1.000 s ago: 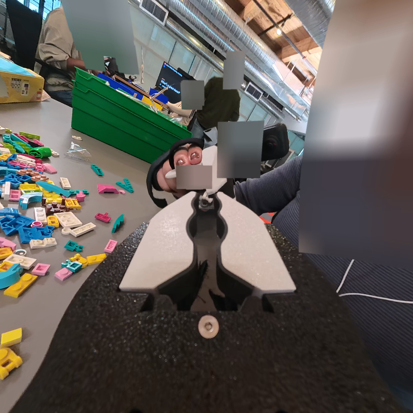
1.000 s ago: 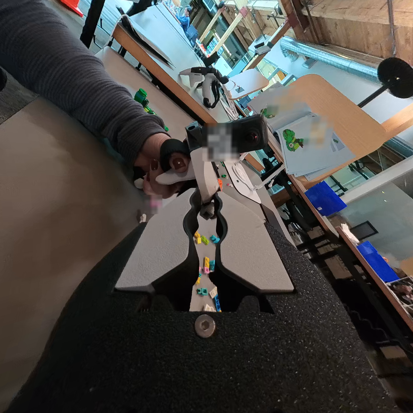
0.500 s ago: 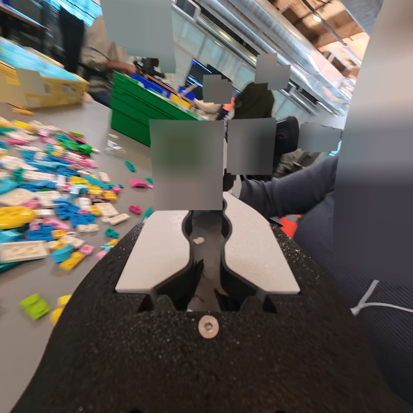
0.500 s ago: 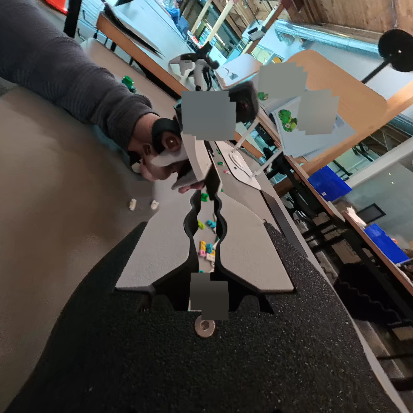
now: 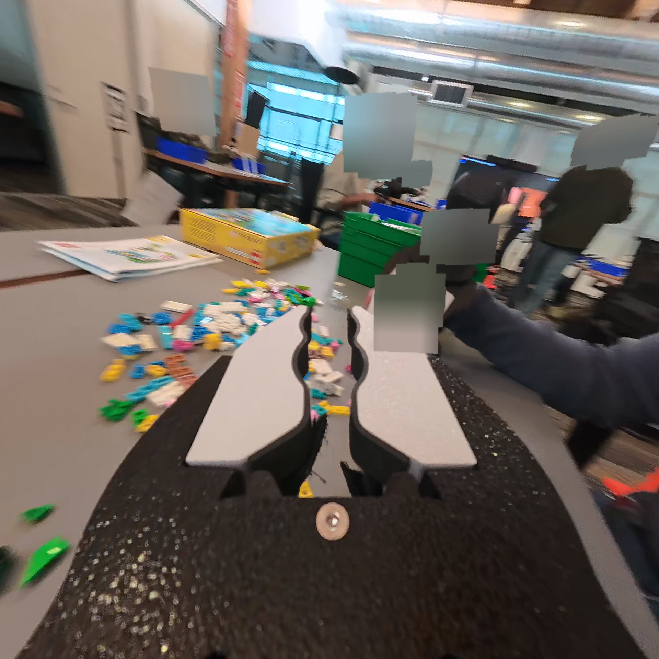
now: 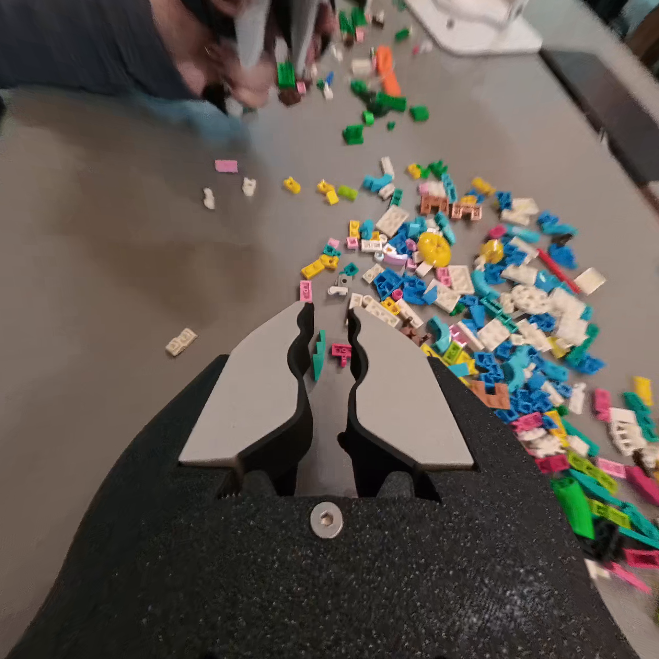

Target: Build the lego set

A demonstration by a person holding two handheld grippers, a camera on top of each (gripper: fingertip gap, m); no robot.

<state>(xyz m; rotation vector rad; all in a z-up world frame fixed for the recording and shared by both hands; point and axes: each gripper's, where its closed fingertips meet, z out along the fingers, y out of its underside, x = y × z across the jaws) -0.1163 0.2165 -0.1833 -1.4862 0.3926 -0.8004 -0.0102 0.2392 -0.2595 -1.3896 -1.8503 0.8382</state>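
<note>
Left gripper [image 5: 330, 313] and right gripper [image 6: 330, 313]: matte grey contoured fingers, parted, empty. Glossy lego pieces [image 6: 463, 285] scattered mid-table [image 6: 107, 267]. Left view alone shows cardboard box [image 5: 246, 237] at far edge.

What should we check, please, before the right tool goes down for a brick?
1. Right tool open: ok.
2. Nothing held in it: ok.
3. Bricks under it: ok; a teal slope piece and a pink brick show between its fingers.
4. Its height above the table: cannot tell.
5. Left tool open and empty: ok.
6. Sharp view: not ok, both blurred.
</note>
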